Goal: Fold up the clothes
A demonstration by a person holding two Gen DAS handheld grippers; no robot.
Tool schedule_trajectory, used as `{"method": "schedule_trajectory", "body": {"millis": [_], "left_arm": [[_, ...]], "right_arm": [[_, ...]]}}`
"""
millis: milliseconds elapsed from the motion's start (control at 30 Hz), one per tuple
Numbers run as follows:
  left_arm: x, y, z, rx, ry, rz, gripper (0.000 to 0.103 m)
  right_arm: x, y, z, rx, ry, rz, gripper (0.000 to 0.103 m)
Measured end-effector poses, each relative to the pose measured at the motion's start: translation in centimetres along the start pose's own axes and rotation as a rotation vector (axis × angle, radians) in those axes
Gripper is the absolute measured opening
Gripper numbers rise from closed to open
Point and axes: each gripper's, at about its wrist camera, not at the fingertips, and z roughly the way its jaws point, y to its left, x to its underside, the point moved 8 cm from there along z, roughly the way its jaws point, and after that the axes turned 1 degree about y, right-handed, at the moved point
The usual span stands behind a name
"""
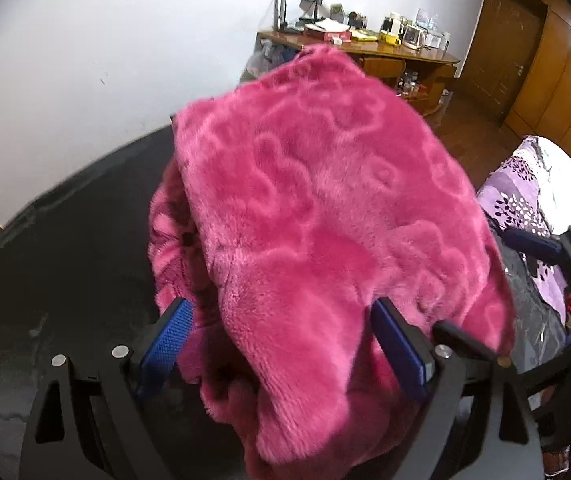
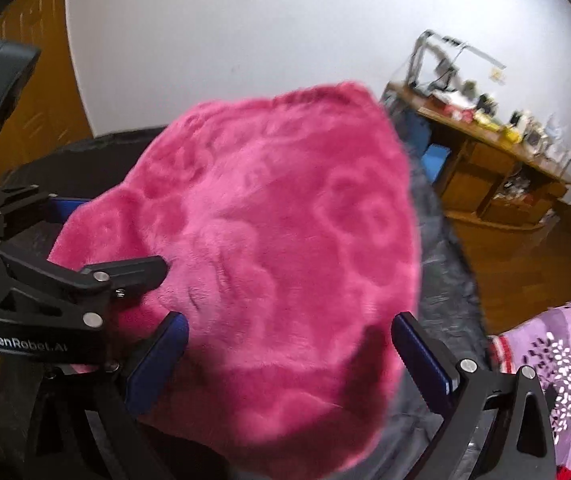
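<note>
We see the pink fleece garment (image 1: 325,216) heaped on the dark table (image 1: 65,248), its long axis running away toward the far wall, bunched between the spread, released fingers of both our left gripper (image 1: 281,344) and right gripper (image 2: 289,344), about equally close.

Round dark grey table with a dull, wrinkled covering (image 1: 69,248), standing before a white wall and carrying one item. Lying directly on it: a bright pink fleece garment with an embossed flower pattern (image 1: 325,208), bunched in folded layers and covering the table's middle and right side.
</note>
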Motion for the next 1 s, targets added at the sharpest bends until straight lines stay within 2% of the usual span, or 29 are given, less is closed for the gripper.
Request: {"method": "schedule_trajectory", "body": {"millis": [200,433,567,1000], "left_arm": [[0.1,-1.4,-0.7,-0.022,-0.014,0.040,0.093],[2.0,-1.5,1.5,-0.049,0.050,0.043,0.093],[2.9,-1.2,2.1,-0.046,0.074,0.020,0.093],[3.2,-0.6,-0.4,-0.071,0.050,-0.015,0.093]], "right_arm": [[0.6,-0.8,-0.2,0.019,0.017,0.025,0.103],[3.2,-0.7,1.8,0.051,0.101,0.043,0.103],[4.0,-1.2,2.7,0.023,0.130,0.098,0.103],[3.8,-1.3,1.3,0.034,0.133,0.096,0.103]]}}
